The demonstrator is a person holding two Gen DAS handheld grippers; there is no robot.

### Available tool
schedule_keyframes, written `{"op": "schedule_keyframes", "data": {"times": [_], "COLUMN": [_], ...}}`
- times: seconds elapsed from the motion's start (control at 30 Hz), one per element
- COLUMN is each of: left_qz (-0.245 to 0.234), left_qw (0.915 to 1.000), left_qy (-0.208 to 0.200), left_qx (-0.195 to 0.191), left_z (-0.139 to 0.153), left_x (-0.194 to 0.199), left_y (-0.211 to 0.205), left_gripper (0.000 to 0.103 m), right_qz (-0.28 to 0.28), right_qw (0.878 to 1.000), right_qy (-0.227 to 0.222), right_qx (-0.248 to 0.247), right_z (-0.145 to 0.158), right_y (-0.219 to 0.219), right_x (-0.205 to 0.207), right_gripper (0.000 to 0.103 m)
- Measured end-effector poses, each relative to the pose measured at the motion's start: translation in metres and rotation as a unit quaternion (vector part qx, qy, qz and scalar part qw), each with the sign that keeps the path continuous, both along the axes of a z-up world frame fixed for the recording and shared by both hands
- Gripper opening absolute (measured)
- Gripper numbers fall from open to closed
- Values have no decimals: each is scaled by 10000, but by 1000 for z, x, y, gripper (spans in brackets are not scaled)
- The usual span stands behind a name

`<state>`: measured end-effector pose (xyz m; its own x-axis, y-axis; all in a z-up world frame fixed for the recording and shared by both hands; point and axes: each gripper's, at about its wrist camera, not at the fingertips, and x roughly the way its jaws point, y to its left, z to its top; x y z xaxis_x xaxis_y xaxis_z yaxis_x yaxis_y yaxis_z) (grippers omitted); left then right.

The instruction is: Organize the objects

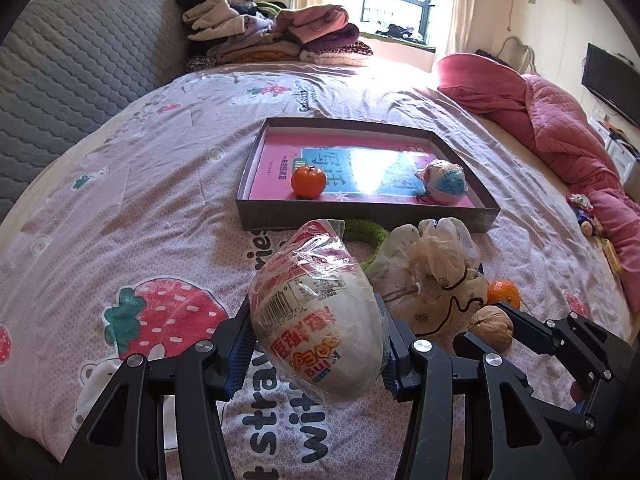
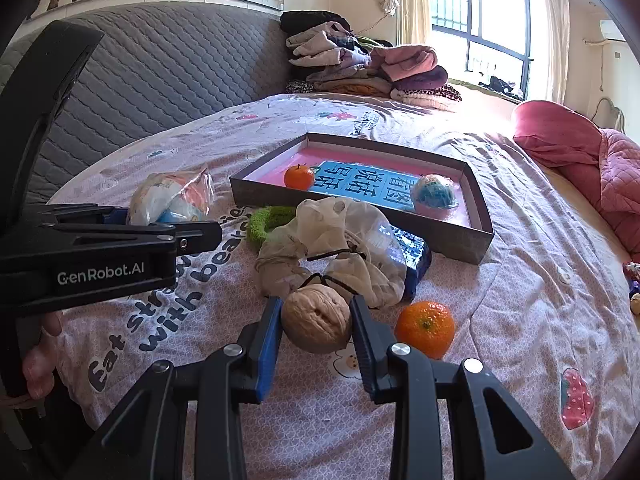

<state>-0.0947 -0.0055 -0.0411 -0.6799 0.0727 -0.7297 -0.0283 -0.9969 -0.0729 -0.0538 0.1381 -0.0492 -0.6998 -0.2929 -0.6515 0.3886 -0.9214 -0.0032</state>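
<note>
A bed covered by a pale pink strawberry-print quilt [image 1: 120,208] fills a sunlit bedroom, with a grey quilted headboard [image 1: 72,64] and folded clothes [image 1: 272,36] beyond. A shallow grey cardboard tray [image 1: 360,216] sits mid-bed, holding a small orange [image 1: 308,181] and a wrapped ball [image 1: 444,182]. Nearer than the tray, the left gripper [image 1: 316,344] clamps a plastic-wrapped white noodle cup [image 1: 316,320], its long axis tilted toward the tray. The right gripper [image 2: 316,328] pinches a tan wrinkled walnut [image 2: 316,318].
</note>
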Motion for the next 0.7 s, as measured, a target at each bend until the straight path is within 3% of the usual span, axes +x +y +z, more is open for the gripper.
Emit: {"op": "schedule_keyframes", "data": {"times": [0.7], "left_qz": [-79], "left_qw": [9997], "left_qy": [207], "left_qx": [67], "left_z": [14], "left_x": [6], "left_y": [5], "left_gripper": [54], "right_qz": [-23], "right_qw": [9998], "right_qy": [155], "right_qx": [-93], "right_z": [16], "right_y": [4], "right_x": [-3], "right_gripper": [34]}}
